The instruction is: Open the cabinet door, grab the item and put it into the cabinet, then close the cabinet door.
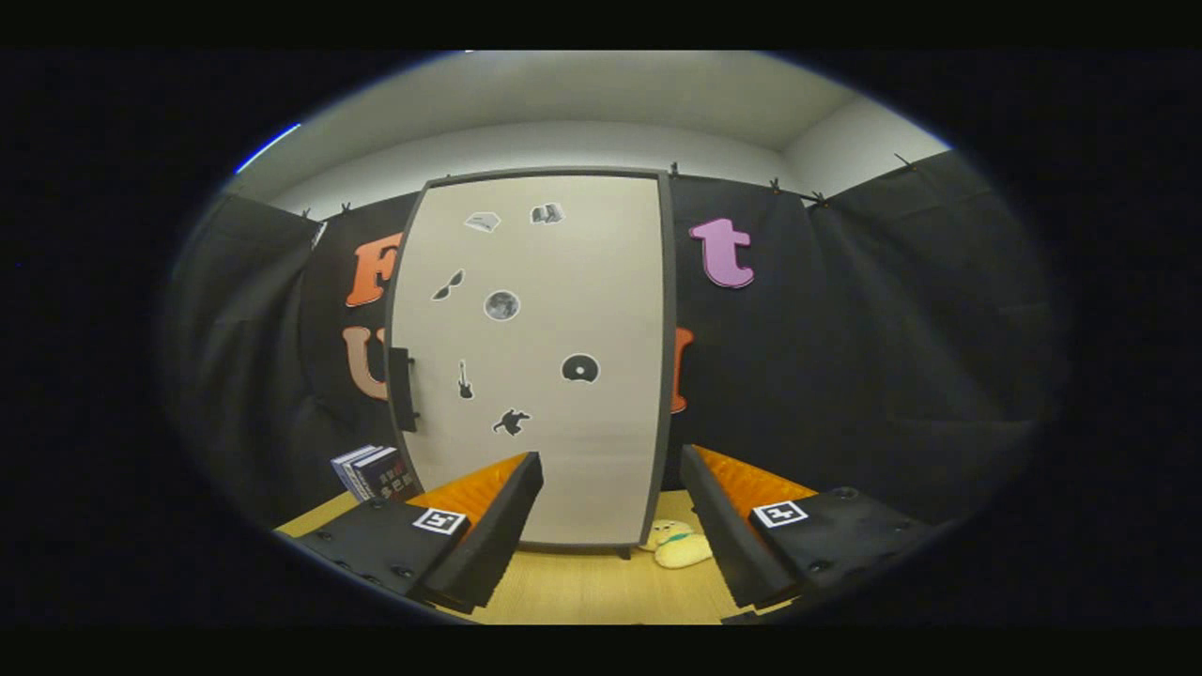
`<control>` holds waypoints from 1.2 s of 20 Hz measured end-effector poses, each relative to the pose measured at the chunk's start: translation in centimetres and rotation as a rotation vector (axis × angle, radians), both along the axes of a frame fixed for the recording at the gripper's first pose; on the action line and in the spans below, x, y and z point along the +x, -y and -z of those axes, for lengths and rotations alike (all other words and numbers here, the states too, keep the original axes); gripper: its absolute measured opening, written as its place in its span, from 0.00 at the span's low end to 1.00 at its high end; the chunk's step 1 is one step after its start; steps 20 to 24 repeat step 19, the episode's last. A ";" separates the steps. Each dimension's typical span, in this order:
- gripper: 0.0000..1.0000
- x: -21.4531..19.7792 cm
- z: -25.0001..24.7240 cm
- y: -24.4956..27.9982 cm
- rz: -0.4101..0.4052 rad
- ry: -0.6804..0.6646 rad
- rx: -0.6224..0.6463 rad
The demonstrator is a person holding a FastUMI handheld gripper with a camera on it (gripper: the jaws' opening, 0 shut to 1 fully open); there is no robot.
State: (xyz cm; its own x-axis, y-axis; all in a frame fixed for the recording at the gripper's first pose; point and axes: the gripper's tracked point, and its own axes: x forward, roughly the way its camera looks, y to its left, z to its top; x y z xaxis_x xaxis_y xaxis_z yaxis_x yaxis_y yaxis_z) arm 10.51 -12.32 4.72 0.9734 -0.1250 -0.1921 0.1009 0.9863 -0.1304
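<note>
The cabinet (535, 357) stands dead ahead on the pale wooden table (582, 591), its light door (554, 441) shut flat inside a dark frame and dotted with small black-and-grey stickers. A dark handle (404, 388) sticks out on the door's left edge, about halfway up. With the door closed, whatever is inside stays hidden.

Down at the cabinet's right front corner lies the item, a small yellow plush toy (680, 545), on the table, touching or just beside the cabinet's base, partly tucked behind the right finger.

The hand-held gripper (610, 526) is released, fingers spread wide, nothing between them but bare table and the lower part of the door. Both fingers hang short of the cabinet, clear of it.

To the left of the cabinet, a few dark books (371, 472) stand leaning near the table's back edge, just behind the left finger. There is open tabletop in front of the cabinet.

Black cloth (845, 357) is clipped up behind and on both sides; above it run a pale wall and ceiling (582, 103).
</note>
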 end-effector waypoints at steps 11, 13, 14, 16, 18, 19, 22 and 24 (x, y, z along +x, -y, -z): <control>0.95 -6.4 0.2 4.4 0.022 -0.012 0.002; 0.95 -6.7 0.1 4.6 0.020 -0.009 0.009; 0.95 -6.9 0.2 4.7 0.018 -0.007 0.011; 0.95 -7.0 0.3 4.7 0.016 -0.007 0.012; 0.95 -7.1 0.3 4.7 0.014 -0.004 0.011; 0.96 -7.0 0.3 4.7 0.014 -0.004 0.010; 0.96 -7.0 0.3 4.7 0.014 -0.004 0.010; 0.96 -7.0 0.3 4.7 0.014 -0.004 0.010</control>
